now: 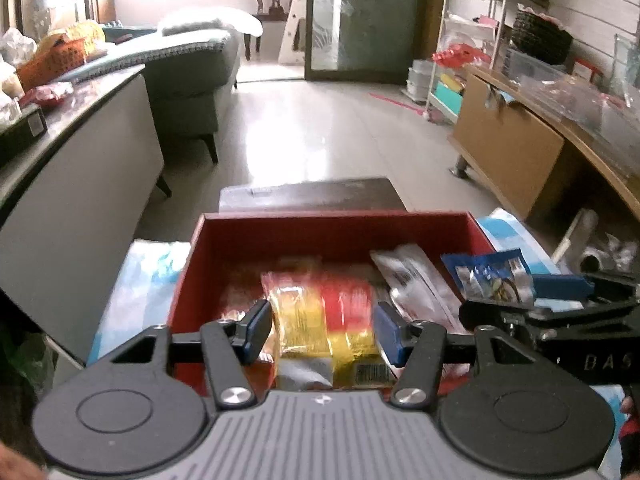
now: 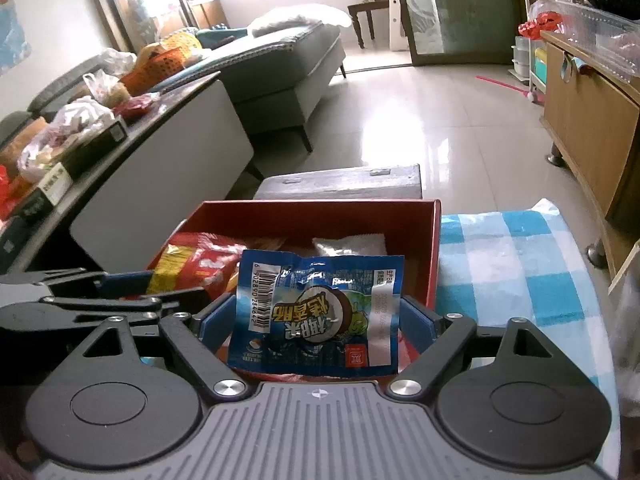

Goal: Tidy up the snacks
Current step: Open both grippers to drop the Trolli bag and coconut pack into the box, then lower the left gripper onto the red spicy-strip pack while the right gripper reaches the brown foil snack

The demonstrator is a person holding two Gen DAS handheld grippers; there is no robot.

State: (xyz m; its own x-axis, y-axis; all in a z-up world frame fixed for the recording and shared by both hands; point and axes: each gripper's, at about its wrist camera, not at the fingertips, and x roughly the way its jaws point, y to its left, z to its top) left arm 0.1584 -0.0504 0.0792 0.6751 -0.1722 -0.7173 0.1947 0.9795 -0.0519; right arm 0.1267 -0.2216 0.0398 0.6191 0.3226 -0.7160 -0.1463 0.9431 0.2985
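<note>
**Snack packets held over the red box**

Snack packets sit in both grippers, each tilted steeply down toward the red box (image 2: pixel 432 248).

Nearest in the right wrist view, the right gripper (image 2: pixel 316 316) is clamped on a blue snack packet (image 2: pixel 316 312). The pads press its two side edges, so the packet stands flat-on to the camera, its print upside down and its barcode along the left edge. Its longer side runs across, from pad to pad, above the box's near rim.

In the left wrist view, the left gripper (image 1: pixel 320 326) is closed on a red and yellow snack packet (image 1: pixel 324 316). That packet's long axis runs away from the camera, barcode end nearest, and it hangs over the inside of the box. The right gripper shows at the right edge there, level with the left one and just beside it.

Inside the box lie a white packet (image 2: pixel 348 245) and other wrappers. The box rests on a blue checked cloth (image 2: pixel 520 272). Beyond it stands a dark low stool (image 2: pixel 344 184), then pale floor tiles and a grey sofa (image 2: pixel 288 64).
</note>
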